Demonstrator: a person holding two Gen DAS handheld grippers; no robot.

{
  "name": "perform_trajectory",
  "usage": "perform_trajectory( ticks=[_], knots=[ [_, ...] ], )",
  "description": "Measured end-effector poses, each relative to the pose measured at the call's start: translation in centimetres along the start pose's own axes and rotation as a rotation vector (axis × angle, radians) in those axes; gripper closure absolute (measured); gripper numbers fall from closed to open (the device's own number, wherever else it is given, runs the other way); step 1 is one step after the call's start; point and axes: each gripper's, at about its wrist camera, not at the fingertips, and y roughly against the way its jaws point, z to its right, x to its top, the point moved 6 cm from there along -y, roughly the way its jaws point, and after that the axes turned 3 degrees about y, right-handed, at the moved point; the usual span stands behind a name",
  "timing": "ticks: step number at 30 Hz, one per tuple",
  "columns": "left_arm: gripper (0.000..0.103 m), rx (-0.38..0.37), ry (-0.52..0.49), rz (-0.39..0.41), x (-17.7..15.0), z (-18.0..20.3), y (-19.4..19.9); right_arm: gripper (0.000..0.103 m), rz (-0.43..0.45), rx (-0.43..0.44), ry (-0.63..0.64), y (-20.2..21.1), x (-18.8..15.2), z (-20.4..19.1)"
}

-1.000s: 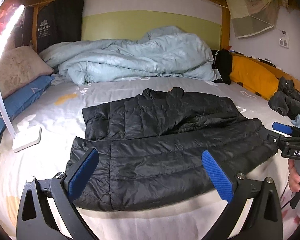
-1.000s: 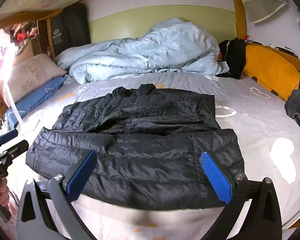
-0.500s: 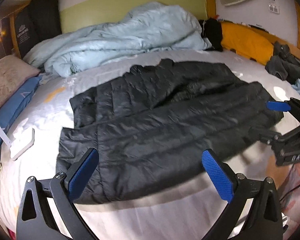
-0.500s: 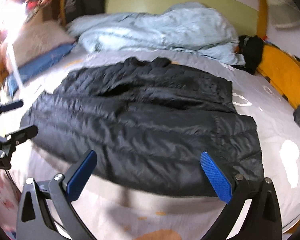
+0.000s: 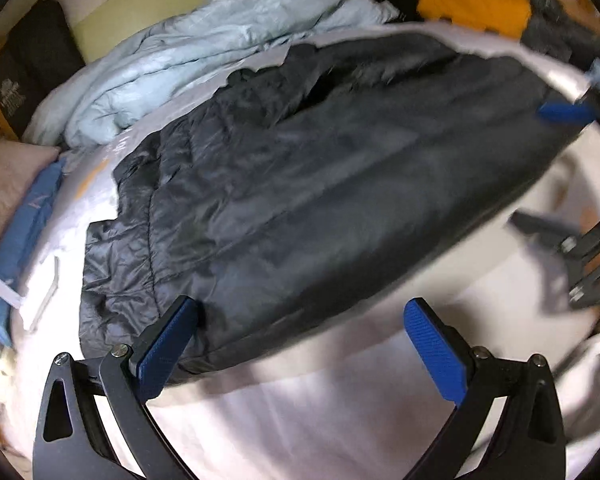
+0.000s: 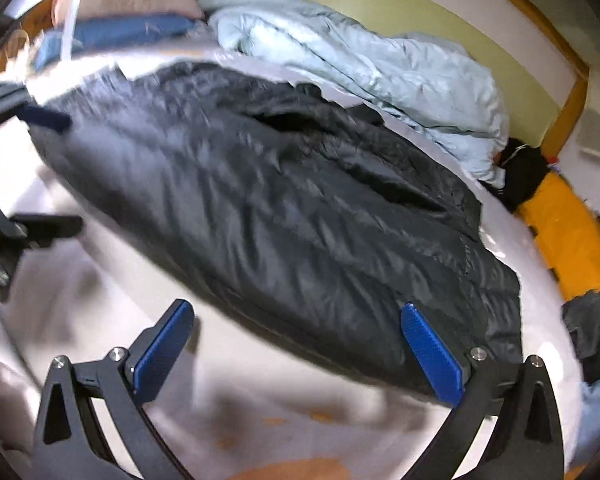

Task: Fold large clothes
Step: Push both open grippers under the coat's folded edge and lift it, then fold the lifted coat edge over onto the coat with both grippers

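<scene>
Bed sheet [image 5: 300,420] under black puffer jacket [image 5: 320,200]; left gripper [image 5: 300,340], right gripper [image 6: 296,344] wide, empty. Risk: slippery hem escaping pinch, sheet caught instead.

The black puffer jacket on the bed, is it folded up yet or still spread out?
Mostly spread: the jacket lies long across the sheet, only its far part doubled over. Both grippers are open.

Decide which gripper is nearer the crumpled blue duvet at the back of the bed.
Hard to tell. Both grippers sit open at the jacket's near hem, the left gripper at one end, the right gripper at the other, the duvet far beyond both.
</scene>
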Motion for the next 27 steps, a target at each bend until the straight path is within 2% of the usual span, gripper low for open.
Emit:
perform_trajectory(
  ticks=[2, 4, 5, 10, 16, 22, 27],
  knots=[
    [0.000, 0.069, 0.004, 0.010, -0.1, -0.6, -0.6, 0.000, -0.010, -0.037, 0.011, -0.5, -0.2, 0.3],
    [0.000, 0.154, 0.073, 0.031, 0.2, -2.0, -1.0, 0.000, -0.015, -0.066, 0.007, -0.8, -0.3, 0.8],
    [0.000, 0.165, 0.106, 0.024, 0.2, -2.6, -1.4, 0.000, -0.019, -0.084, -0.001, -1.0, -0.3, 1.2],
    [0.000, 0.185, 0.226, -0.007, 0.6, -5.5, -2.5, 0.000, -0.067, -0.181, -0.057, -2.6, -0.1, 4.3],
    [0.000, 0.186, 0.280, 0.004, 0.9, -7.3, -1.8, 0.000, -0.130, -0.161, -0.223, -3.1, -0.9, 8.5],
    [0.000, 0.206, 0.373, 0.019, 0.5, -9.9, -1.0, 0.000, -0.118, -0.206, -0.277, -2.3, -1.4, 10.9],
    [0.000, 0.212, 0.402, 0.078, 0.9, -10.9, 0.5, 0.000, -0.075, -0.202, -0.346, -1.2, -1.1, 12.7]
  ],
)
